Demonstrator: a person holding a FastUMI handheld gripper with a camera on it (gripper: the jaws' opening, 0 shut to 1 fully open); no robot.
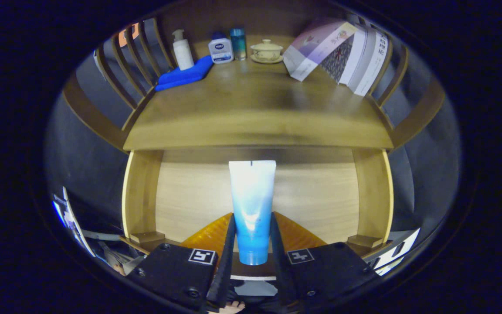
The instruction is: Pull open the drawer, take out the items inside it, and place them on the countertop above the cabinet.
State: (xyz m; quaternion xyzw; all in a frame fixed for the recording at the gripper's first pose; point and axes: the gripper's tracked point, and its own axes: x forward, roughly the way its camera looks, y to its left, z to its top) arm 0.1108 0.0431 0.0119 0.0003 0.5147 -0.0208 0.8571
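A white-to-blue squeeze tube (251, 208) stands between my gripper's (252, 223) two fingers, cap end toward me, crimped end pointing away. Both fingers press on its sides, so the gripper is shut on it. The tube hangs above the pulled-open wooden drawer (320, 196), whose pale floor shows behind it. An orange ribbed thing (296, 235) lies in the drawer just behind the fingers, partly hidden by them. Beyond the drawer lies the wooden countertop (255, 113) of the cabinet.
At the back of the countertop stand a white pump bottle (182, 50), a blue folded cloth (184, 75), a small white jar (221, 50), a blue bottle (238, 43) and a lidded cup on a saucer (266, 51). Books (342, 52) lean at the right. Wooden slat rails (133, 74) flank both sides.
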